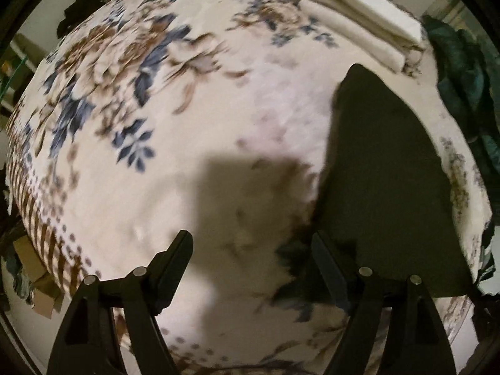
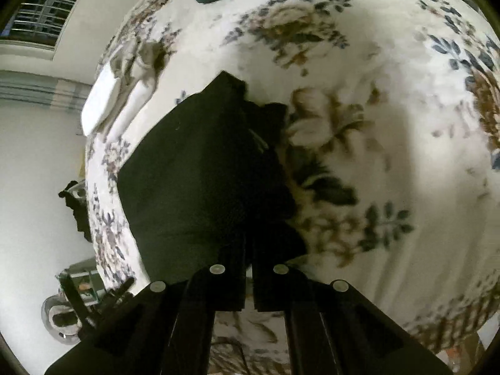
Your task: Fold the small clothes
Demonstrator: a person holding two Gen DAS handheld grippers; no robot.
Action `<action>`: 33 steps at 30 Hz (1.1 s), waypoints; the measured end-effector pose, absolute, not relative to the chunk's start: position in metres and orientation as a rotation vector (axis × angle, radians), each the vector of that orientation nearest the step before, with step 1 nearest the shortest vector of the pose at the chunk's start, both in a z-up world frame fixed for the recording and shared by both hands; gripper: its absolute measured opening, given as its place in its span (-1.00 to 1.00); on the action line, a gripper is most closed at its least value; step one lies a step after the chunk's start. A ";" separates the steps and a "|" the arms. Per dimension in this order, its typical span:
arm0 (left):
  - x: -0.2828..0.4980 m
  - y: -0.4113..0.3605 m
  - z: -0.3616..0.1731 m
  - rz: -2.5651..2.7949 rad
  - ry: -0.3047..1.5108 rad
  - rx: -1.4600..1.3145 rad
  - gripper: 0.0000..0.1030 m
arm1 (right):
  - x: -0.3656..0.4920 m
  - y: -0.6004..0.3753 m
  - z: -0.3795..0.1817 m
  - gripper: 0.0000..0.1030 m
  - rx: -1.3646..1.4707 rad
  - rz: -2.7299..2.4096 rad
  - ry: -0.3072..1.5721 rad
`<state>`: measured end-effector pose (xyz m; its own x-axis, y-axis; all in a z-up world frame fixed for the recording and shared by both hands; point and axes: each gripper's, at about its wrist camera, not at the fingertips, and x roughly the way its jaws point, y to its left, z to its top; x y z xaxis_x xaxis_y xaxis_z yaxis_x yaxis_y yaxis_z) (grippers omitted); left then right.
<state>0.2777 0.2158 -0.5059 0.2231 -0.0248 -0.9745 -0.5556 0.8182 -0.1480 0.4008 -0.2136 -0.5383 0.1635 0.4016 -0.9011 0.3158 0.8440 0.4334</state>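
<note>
A black garment [image 1: 384, 187] lies on the floral bedspread [image 1: 218, 93], at the right of the left wrist view. My left gripper [image 1: 253, 247] is open and empty, just left of the garment's near edge, above the spread. In the right wrist view the black garment [image 2: 200, 181] fills the middle left. My right gripper [image 2: 248, 250] is shut on its near edge; its fingertips are lost against the dark cloth.
A folded white cloth stack [image 1: 365, 22] lies at the far right of the bed, also in the right wrist view [image 2: 115, 100]. Dark green clothes [image 1: 462, 72] are piled at the bed's edge. Cardboard boxes [image 1: 34, 281] and a window [image 2: 47, 6] surround the bed.
</note>
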 end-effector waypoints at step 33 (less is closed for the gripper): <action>0.484 0.207 -0.546 0.030 1.227 -0.566 -0.52 | 0.636 -0.199 -0.668 -0.79 0.677 0.326 1.613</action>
